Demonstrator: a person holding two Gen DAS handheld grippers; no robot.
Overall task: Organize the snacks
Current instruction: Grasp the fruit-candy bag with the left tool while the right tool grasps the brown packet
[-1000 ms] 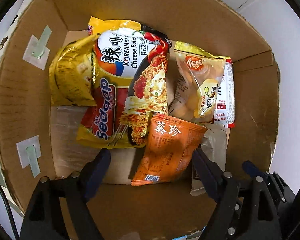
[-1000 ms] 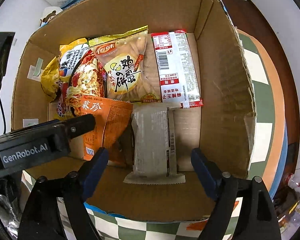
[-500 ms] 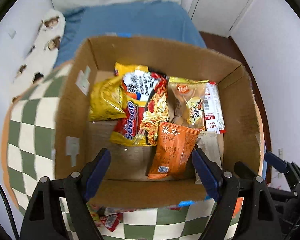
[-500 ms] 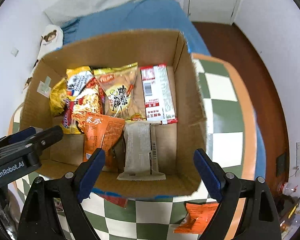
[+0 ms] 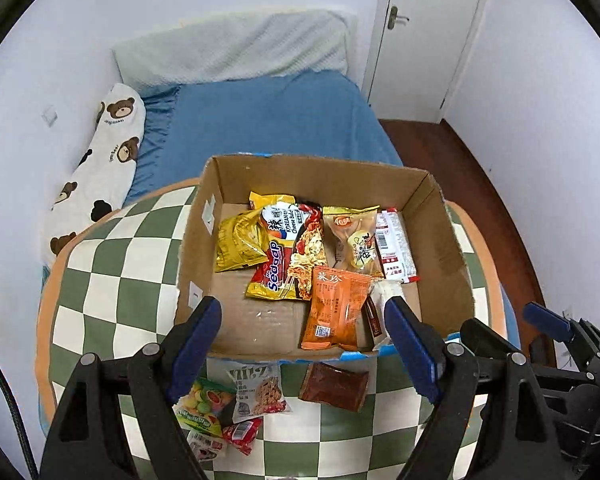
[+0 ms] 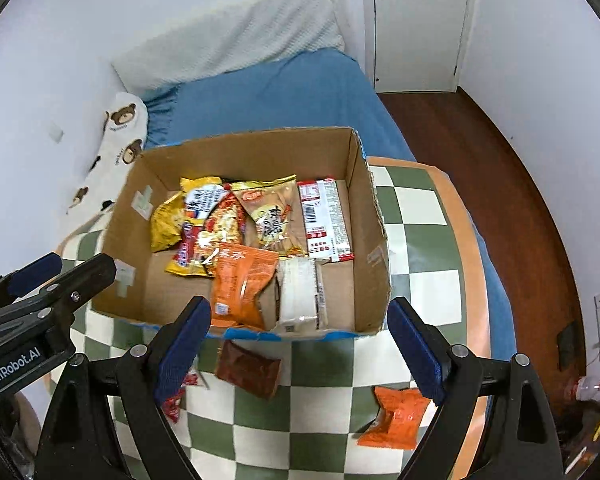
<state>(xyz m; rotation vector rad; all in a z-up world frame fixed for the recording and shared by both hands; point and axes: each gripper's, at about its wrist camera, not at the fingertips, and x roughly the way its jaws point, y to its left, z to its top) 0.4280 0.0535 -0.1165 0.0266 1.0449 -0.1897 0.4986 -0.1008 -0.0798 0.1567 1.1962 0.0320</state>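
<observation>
An open brown cardboard box (image 5: 448, 240) sits on a round table with a green-and-white checked cloth (image 5: 112, 264). Inside the box lie several snack packets: a crumpled gold foil bag (image 5: 238, 246) at the left, a yellow-and-red instant noodle packet (image 5: 288, 256) partly over it, a clear-fronted yellow pastry bag (image 5: 354, 240), a long red-and-white wrapper (image 5: 394, 248) at the right, and, nearer the front wall, an orange foil sachet (image 5: 336, 308) beside a pale white wrapper (image 6: 300, 296).

More snacks lie loose on the cloth outside the box. Just in front of its near wall is a dark red-brown sachet (image 5: 334, 386). To the left are a white cereal-bar packet (image 5: 258, 392), a colourful fruit-candy bag (image 5: 202, 404) and a small red wrapper (image 5: 242, 434). At the right front lies a second orange packet (image 6: 396, 418).

The left gripper (image 5: 304, 348) hovers above the near edge of the box, its blue-padded jaws spread wide and holding nothing. The right gripper (image 6: 300, 348) hovers beside it in the same way, wide apart and empty.

A blue bed (image 5: 268, 120) with a bear-print pillow (image 5: 96, 168) stands behind the table.

Judging from this, the loose packets remain to be boxed. The flat, slippery sachets may slide under closing pads instead of lifting, and the clustered left-hand packets could be pinched together. The orange packet lies near the table's rim, so a nudge might push it off.
</observation>
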